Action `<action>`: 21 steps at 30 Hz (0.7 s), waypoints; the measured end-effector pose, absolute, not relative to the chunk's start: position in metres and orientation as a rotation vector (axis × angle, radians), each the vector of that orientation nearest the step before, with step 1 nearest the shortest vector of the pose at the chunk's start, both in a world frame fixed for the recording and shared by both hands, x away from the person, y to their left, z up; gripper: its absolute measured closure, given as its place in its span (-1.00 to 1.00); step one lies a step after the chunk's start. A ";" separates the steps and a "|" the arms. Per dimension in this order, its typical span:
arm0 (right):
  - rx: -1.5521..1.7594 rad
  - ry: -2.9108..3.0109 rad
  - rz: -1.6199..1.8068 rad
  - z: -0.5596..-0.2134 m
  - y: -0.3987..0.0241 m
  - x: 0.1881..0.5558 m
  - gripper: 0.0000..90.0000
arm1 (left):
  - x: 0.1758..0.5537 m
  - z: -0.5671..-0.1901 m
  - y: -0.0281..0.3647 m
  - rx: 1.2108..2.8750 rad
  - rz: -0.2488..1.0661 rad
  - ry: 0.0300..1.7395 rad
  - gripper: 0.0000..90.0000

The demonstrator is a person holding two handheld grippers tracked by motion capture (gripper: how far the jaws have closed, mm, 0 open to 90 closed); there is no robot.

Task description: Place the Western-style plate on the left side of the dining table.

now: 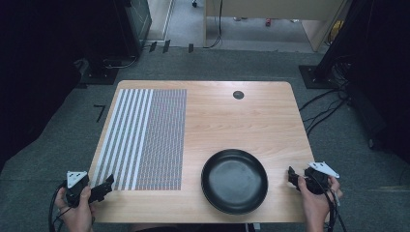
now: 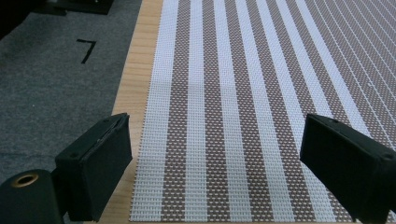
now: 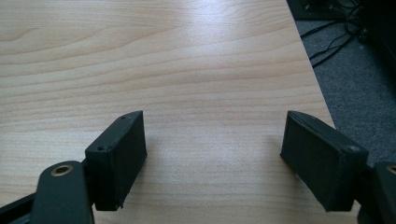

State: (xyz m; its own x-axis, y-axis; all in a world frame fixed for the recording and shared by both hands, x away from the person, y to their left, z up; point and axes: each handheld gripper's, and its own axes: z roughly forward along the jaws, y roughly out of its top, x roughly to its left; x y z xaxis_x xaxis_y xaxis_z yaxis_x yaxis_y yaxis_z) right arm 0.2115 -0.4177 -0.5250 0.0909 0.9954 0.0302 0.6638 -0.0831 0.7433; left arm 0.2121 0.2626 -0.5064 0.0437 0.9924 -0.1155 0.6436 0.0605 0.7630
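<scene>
A striped woven placemat (image 1: 143,137) lies flat on the left half of the wooden table (image 1: 232,116). A black round pan (image 1: 234,180) sits near the front edge, right of the mat. My left gripper (image 1: 107,183) is held at the table's front left corner, open, its jaws hovering over the mat's near edge (image 2: 219,177) with nothing between them. My right gripper (image 1: 291,175) is at the front right edge, just right of the pan, open over bare wood (image 3: 210,140).
A small dark round grommet (image 1: 238,94) is set in the table's far side. Grey carpet surrounds the table, with cables (image 1: 324,108) on the floor at the right and stand bases at the far left and right.
</scene>
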 end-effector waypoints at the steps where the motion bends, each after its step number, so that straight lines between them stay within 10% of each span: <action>1: 1.809 1.630 0.758 -0.525 -0.418 0.212 -0.53 | 0.212 -0.506 0.263 1.649 0.661 1.673 -0.80; 21: 1.809 1.632 0.757 -0.525 -0.418 0.212 -0.55 | 0.242 -0.490 0.221 1.683 0.600 1.548 -0.80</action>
State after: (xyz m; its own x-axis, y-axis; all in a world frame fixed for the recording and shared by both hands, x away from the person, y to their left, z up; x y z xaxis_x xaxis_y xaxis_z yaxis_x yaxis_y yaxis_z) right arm 0.2117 -0.4176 -0.5251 0.0899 0.9955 0.0288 0.6650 -0.0815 0.7424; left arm 0.2423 0.2213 -0.4898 0.1551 0.9764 -0.1503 0.6205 0.0221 0.7839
